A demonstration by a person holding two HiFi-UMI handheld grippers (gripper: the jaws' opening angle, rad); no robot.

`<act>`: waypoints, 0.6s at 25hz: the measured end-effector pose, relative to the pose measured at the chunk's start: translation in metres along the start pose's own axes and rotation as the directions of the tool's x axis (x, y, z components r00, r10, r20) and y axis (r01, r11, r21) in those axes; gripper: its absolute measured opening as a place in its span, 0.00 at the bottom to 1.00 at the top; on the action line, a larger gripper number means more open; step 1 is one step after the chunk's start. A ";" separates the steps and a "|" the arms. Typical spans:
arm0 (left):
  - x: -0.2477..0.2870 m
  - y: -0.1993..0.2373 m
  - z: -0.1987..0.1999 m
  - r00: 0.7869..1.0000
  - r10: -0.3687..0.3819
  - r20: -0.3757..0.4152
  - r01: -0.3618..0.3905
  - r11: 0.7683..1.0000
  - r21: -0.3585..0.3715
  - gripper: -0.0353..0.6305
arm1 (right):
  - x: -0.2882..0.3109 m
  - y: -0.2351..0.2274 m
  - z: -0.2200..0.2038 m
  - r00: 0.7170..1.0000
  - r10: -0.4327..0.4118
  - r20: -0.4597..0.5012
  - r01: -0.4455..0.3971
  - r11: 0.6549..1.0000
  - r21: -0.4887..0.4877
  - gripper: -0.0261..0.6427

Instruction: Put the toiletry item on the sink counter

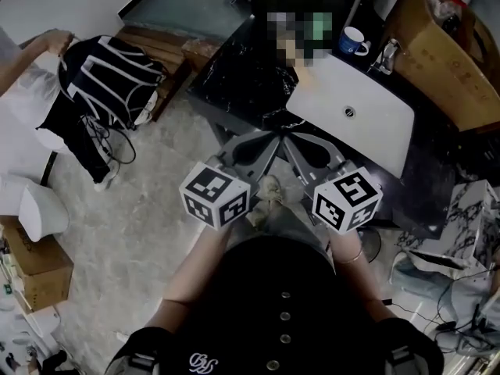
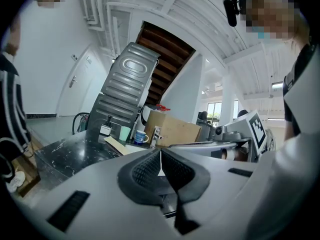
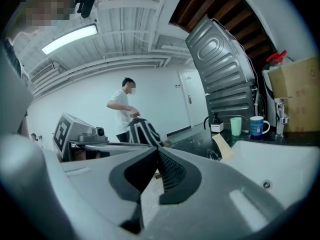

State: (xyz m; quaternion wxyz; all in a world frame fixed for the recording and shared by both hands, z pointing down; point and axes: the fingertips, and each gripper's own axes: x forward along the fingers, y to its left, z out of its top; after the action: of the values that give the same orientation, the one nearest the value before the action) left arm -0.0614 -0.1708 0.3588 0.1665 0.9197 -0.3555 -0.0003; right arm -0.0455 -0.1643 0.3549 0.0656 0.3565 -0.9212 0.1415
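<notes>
Both are being held pressed together with nothing pinched: the left tool (image 2: 160, 156) and the right tool (image 3: 157, 156), short of the worktop (image 1: 234, 84). No toiletry item is being carried. The likeliest candidates, a mug (image 3: 257, 125) and a cup (image 3: 235, 125), are standing behind the sink (image 1: 367, 108). Both are probably stiff, light and slippery, so either is best pinched across its rim.

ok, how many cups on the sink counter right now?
2. A blue mug stands at the back of the counter near the faucet; a pale green cup stands just beside it. Others could be hidden behind the cardboard box.
</notes>
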 end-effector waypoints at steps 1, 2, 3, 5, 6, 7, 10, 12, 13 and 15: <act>0.000 0.000 0.000 1.000 0.000 0.000 0.000 1.000 -0.001 0.07 | 0.000 0.000 0.000 1.000 0.000 -0.002 0.000 1.000 -0.002 0.04; 0.000 0.000 0.000 1.000 -0.001 0.001 0.001 1.000 -0.002 0.07 | 0.000 0.000 0.000 1.000 0.000 -0.004 0.000 1.000 -0.004 0.04; 0.000 0.000 0.001 1.000 -0.002 0.002 0.002 1.000 -0.003 0.07 | 0.000 0.001 -0.001 1.000 0.001 -0.005 -0.001 1.000 -0.005 0.04; 0.000 0.000 0.000 1.000 -0.004 0.000 0.004 1.000 -0.003 0.07 | 0.001 0.002 -0.001 1.000 0.007 -0.006 -0.008 1.000 -0.009 0.04; 0.001 -0.001 0.000 1.000 -0.006 -0.001 0.006 1.000 -0.003 0.07 | 0.001 0.004 -0.002 1.000 0.010 -0.008 -0.010 1.000 -0.012 0.04; 0.001 -0.001 0.000 1.000 -0.007 -0.003 0.007 1.000 -0.005 0.07 | 0.001 0.005 -0.003 1.000 0.011 -0.011 -0.011 1.000 -0.015 0.04; 0.000 0.000 0.001 1.000 -0.008 0.001 0.008 1.000 -0.011 0.07 | 0.002 0.005 -0.003 1.000 0.012 -0.011 -0.012 1.000 -0.006 0.04; -0.001 0.002 0.002 1.000 -0.008 0.006 0.008 1.000 -0.016 0.07 | 0.002 0.005 -0.003 1.000 0.007 -0.007 -0.007 1.000 0.000 0.04; -0.002 0.003 0.003 1.000 -0.007 0.008 0.007 1.000 -0.019 0.07 | 0.002 0.004 -0.003 1.000 0.004 -0.006 -0.004 1.000 0.002 0.04; -0.004 0.005 0.003 1.000 -0.004 0.010 0.005 1.000 -0.023 0.07 | 0.002 0.004 -0.003 1.000 -0.001 -0.004 0.001 1.000 0.003 0.04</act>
State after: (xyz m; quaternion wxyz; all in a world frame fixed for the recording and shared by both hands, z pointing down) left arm -0.0680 -0.1723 0.3571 0.1753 0.9186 -0.3542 -0.0092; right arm -0.0493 -0.1622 0.3571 0.0669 0.3567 -0.9207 0.1437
